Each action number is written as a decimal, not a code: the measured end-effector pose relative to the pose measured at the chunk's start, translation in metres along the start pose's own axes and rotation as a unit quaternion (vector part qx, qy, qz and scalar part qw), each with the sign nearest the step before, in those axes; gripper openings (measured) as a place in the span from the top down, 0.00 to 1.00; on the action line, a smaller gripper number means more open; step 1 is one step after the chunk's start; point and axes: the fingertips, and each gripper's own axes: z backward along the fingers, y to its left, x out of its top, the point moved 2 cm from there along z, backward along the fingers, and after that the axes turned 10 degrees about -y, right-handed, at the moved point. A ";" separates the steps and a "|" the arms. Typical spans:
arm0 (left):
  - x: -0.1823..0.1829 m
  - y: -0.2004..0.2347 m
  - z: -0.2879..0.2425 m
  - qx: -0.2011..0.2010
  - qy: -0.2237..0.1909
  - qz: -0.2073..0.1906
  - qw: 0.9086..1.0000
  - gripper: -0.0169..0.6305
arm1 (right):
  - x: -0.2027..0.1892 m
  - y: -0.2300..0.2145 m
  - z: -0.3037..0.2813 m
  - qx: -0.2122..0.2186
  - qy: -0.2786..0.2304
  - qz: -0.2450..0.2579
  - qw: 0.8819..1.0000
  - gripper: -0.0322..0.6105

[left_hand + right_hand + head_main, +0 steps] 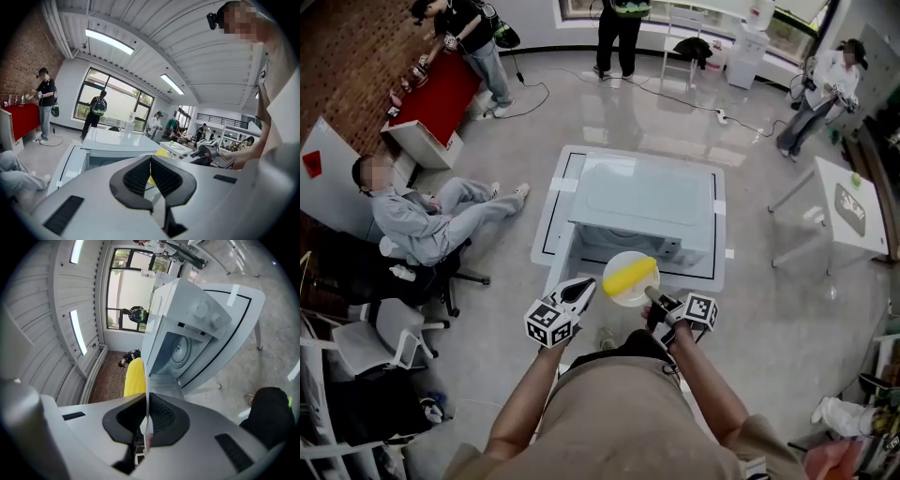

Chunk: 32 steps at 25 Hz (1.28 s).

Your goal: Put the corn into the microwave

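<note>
A yellow corn cob (pixel 630 275) lies on a small white plate (pixel 619 292) held in front of the white microwave (pixel 647 197). My right gripper (pixel 656 298) is shut on the plate's near rim. In the right gripper view the plate (pixel 147 380) shows edge-on between the pads, with the corn (pixel 134 376) to its left and the microwave's open cavity (pixel 176 352) just beyond. My left gripper (pixel 584 289) sits close beside the plate's left edge with its fingertips together and nothing seen in them. In its own view the left gripper (pixel 151 158) points at the microwave (pixel 122 140), with a sliver of corn (pixel 161 152) past the tips.
The microwave stands on a white table (pixel 562 202) with a black line border. A seated person (pixel 422 220) is at the left on an office chair. A red table (pixel 441 94) stands far left, another white table (pixel 848 206) at the right. Several people stand at the back.
</note>
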 end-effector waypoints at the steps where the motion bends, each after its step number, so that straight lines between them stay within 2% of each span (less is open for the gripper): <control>1: 0.000 0.004 -0.002 -0.003 -0.001 0.000 1.000 0.96 | 0.000 -0.003 -0.005 -0.003 -0.003 0.000 1.000 0.93; 7: -0.002 0.020 -0.003 -0.004 0.011 0.002 1.000 0.96 | -0.003 -0.024 -0.027 -0.019 -0.021 -0.008 1.000 0.93; 12: -0.002 0.040 -0.008 0.002 0.022 0.001 1.000 0.96 | 0.003 -0.043 -0.058 -0.016 -0.044 -0.014 0.999 0.93; 19: -0.003 0.049 -0.031 -0.005 0.035 -0.006 0.999 0.96 | 0.018 -0.079 -0.087 -0.017 -0.058 -0.025 0.998 0.93; 25: -0.006 0.058 -0.046 0.000 0.046 -0.007 0.999 0.96 | 0.035 -0.108 -0.108 -0.039 -0.067 -0.018 0.997 0.93; 32: -0.021 0.061 -0.063 0.004 0.069 -0.005 0.998 0.96 | 0.052 -0.130 -0.132 -0.019 -0.105 -0.039 0.994 0.92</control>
